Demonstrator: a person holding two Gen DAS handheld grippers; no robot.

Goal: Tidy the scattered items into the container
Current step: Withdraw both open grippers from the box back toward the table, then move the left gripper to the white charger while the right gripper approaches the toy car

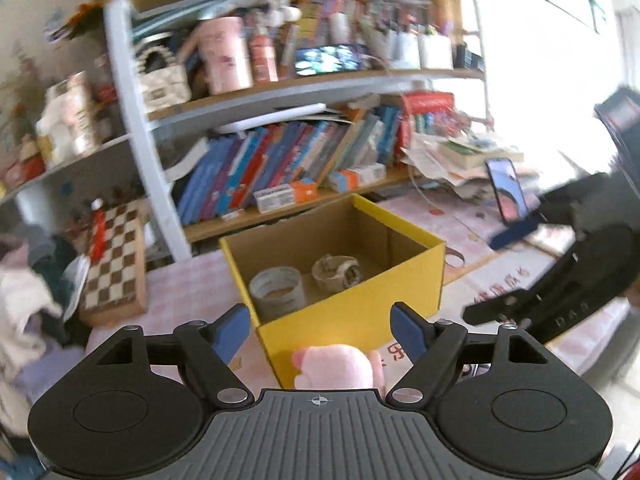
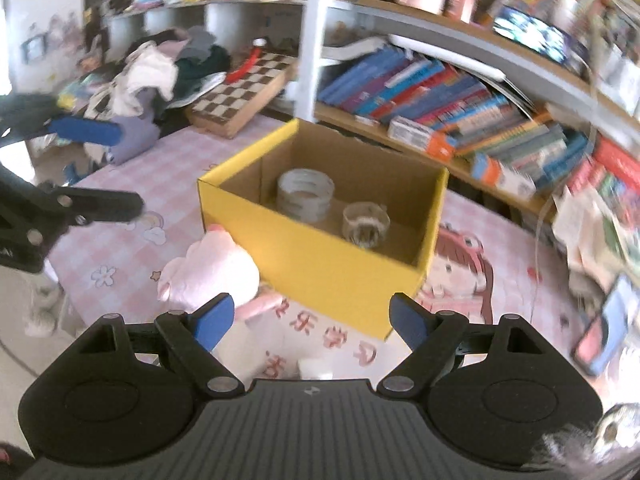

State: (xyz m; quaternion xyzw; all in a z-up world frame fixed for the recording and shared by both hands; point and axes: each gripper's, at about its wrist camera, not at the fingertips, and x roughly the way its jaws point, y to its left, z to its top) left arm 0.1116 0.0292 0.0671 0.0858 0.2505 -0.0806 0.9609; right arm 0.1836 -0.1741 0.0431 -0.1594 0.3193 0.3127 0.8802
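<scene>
Right now my left claw (image 1: 320,330) gapes wide with the pink plush toy (image 1: 338,366) just beneath it, outside the yellow cardboard box (image 1: 352,320). I'd descend straight and pinch its middle. My right claw (image 2: 312,318) is spread too, toy at its left.

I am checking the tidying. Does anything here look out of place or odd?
Yes. The pink plush lies on the table outside the yellow box, against its front wall, while the tape roll and the watch are already inside. Both grippers are open and empty.
</scene>
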